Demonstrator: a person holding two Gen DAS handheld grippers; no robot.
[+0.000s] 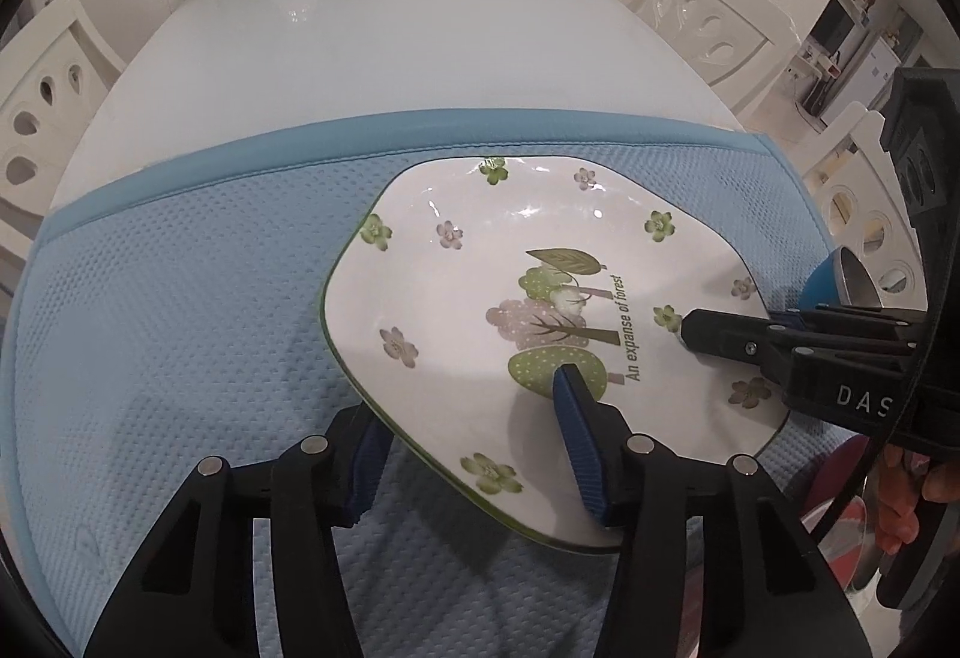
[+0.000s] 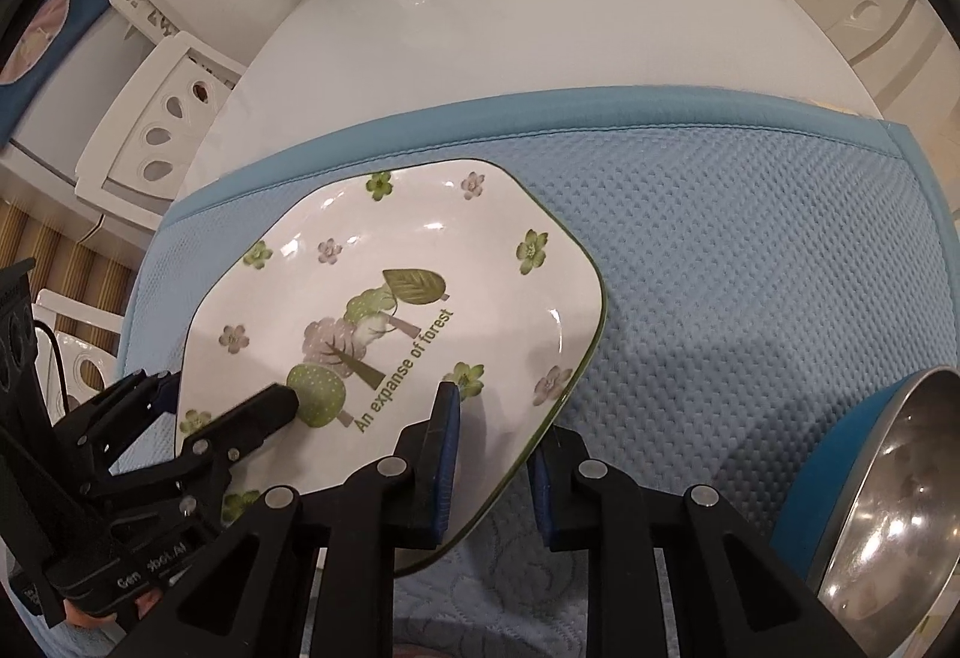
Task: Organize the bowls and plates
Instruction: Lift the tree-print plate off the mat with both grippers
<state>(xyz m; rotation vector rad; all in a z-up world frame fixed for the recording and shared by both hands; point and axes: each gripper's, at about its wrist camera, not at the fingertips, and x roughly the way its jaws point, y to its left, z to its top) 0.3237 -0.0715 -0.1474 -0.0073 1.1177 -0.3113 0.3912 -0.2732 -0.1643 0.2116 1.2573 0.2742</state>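
Your right gripper [image 2: 495, 463] is clamped on the rim of the glossy squarish plate [image 2: 384, 298] over the dimpled blue mat [image 2: 750, 250], your left gripper [image 1: 474, 436] straddles its opposite rim half-closed, and a steel bowl [image 2: 888, 508] sits near.

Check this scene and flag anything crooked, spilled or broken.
The floral plate sits tilted, its near edge raised off the blue mat with the right gripper shut on the rim. The left gripper straddles the opposite edge. No spill or crack visible.
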